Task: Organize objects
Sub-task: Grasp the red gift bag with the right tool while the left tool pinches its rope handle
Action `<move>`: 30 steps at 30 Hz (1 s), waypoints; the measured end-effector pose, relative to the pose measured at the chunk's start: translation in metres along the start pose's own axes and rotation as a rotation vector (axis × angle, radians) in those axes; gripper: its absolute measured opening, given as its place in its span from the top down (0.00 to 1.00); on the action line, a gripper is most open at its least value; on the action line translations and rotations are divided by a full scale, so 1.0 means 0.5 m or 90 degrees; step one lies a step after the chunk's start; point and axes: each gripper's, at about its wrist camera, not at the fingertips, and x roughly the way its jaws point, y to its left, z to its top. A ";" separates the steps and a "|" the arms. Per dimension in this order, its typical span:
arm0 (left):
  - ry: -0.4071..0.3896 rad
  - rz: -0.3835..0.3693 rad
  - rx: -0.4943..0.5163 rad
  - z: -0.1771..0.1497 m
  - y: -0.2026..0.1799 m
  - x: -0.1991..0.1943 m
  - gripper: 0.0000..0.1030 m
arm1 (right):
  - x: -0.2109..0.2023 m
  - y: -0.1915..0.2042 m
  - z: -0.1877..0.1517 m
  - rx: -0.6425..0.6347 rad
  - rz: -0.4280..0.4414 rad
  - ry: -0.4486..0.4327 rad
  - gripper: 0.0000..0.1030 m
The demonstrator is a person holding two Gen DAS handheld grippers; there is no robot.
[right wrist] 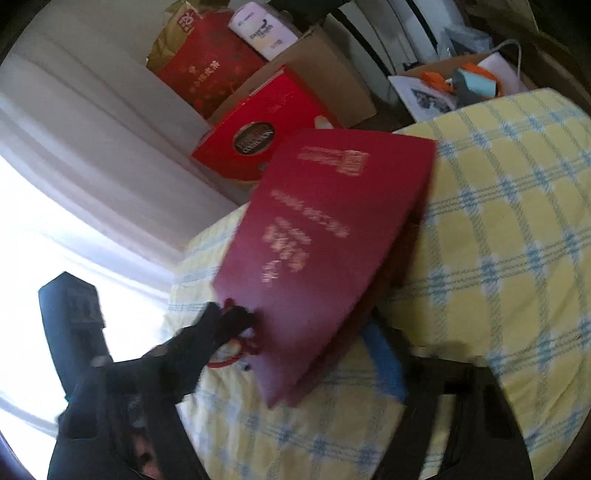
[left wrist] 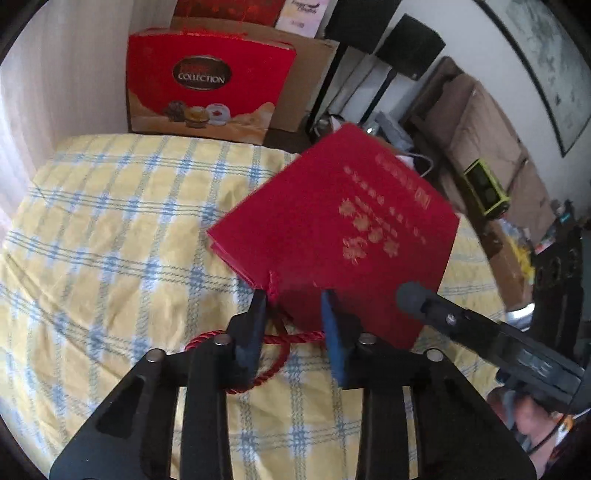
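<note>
Over the yellow-and-blue checked cloth (left wrist: 110,229) of a bed or padded surface, a flat red paper gift bag (left wrist: 332,236) with gold lettering is lifted at a tilt, its far corner reaching past the cloth's edge. A red twisted cord handle (left wrist: 273,343) loops from its near edge down between the left gripper's fingers. The left gripper (left wrist: 295,314) has its jaws narrowed on the bag's bottom edge by the cord, though whether the pads actually press on it is unclear. The right gripper (right wrist: 328,354) is blurred; its blue pad sits under the bag's lower corner and the bag's edge lies between its fingers, but a firm grip cannot be told.

Behind the cloth, a red chocolate box (left wrist: 207,81) marked "COLLECTION" leans against a brown cardboard carton (left wrist: 303,74). Above it stands another red bag with gold print (right wrist: 207,74) and a white packet (right wrist: 262,29). An open box (right wrist: 461,81) of mixed small items, orange and pale blue among them, sits off the cloth's far corner.
</note>
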 end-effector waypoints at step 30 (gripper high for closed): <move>-0.006 -0.106 0.073 -0.155 -0.221 -0.266 0.96 | -0.400 0.005 -0.158 -0.069 0.066 -0.178 0.92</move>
